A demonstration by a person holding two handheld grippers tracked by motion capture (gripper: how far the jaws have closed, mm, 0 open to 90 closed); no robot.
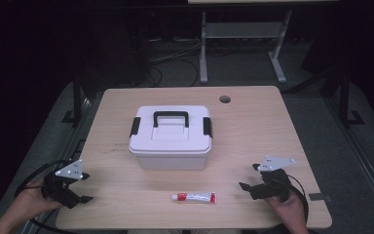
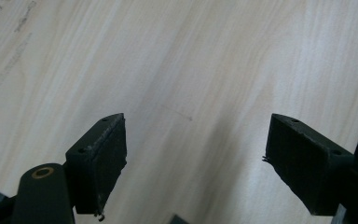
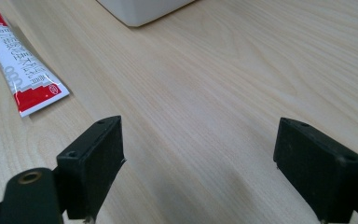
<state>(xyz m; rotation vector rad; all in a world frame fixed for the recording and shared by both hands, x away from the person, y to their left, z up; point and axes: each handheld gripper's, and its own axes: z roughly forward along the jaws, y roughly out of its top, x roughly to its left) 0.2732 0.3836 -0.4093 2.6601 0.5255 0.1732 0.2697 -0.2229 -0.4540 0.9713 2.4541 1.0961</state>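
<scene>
A white lidded box (image 1: 171, 137) with a black handle and two black side latches stands closed in the middle of the wooden table (image 1: 253, 131). In front of it lies a white and red tube (image 1: 194, 197), flat on the wood. My left gripper (image 1: 82, 187) rests at the table's front left corner, open, with bare wood between its jaws (image 2: 196, 154). My right gripper (image 1: 249, 177) sits at the front right, open and empty (image 3: 198, 163). In the right gripper view the tube (image 3: 21, 74) lies to the upper left and the box's corner (image 3: 142, 9) is at the top.
A round cable hole (image 1: 225, 99) is in the table's far right part. Beyond the table are a dark floor, cables and the white legs of another table (image 1: 203, 48). Black cables trail from both grippers off the near edge.
</scene>
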